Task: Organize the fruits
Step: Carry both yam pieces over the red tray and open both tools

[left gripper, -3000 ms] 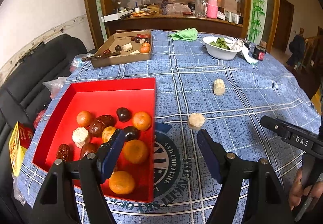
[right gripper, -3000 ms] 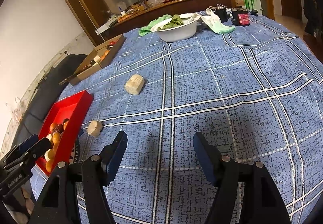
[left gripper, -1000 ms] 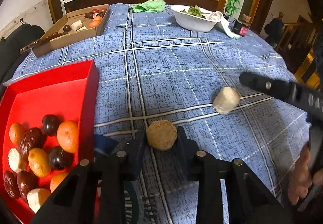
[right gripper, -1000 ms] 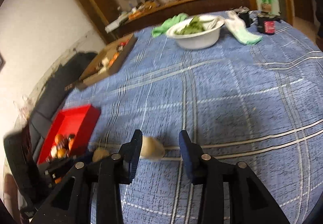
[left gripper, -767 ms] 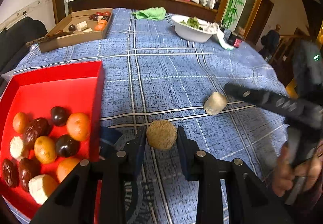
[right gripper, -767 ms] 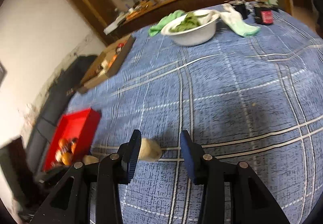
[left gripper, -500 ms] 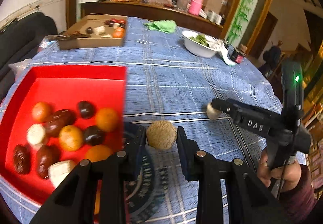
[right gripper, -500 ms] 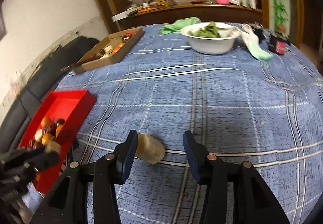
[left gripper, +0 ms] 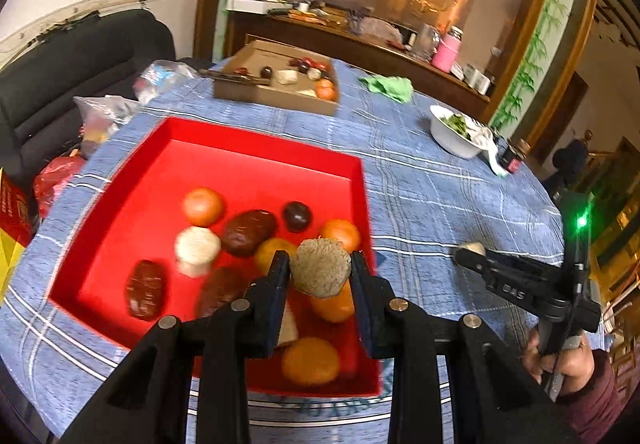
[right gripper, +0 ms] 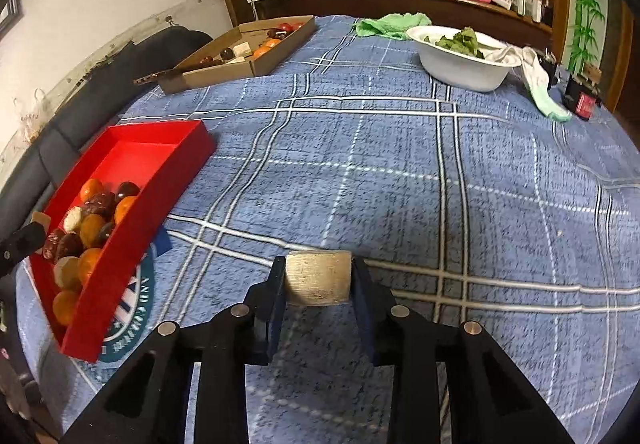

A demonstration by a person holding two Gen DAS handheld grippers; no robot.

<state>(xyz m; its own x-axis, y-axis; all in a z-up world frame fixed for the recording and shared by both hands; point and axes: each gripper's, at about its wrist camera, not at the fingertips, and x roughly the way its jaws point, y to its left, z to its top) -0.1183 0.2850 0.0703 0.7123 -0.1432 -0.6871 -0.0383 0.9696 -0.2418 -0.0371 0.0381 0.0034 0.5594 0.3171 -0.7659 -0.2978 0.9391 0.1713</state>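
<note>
Left tool tilts down over the red tray, gripping a tan chunk.

Two fisheye views, each from a camera mounted on a hand-held gripper, looking forward and steeply down along its two black fingers.

The left wrist view sits close above a shallow red rectangular tray of fruit, its fingers filling the lower frame. It faces across the round surface covered in blue plaid cloth toward a wooden sideboard.

The right wrist view hangs low over open cloth, facing the same sideboard, with the tray far left.

Both views share the tray, a brown cardboard box, a white bowl of greens and a crumpled green cloth. The left view also catches the right gripper at its right edge.
</note>
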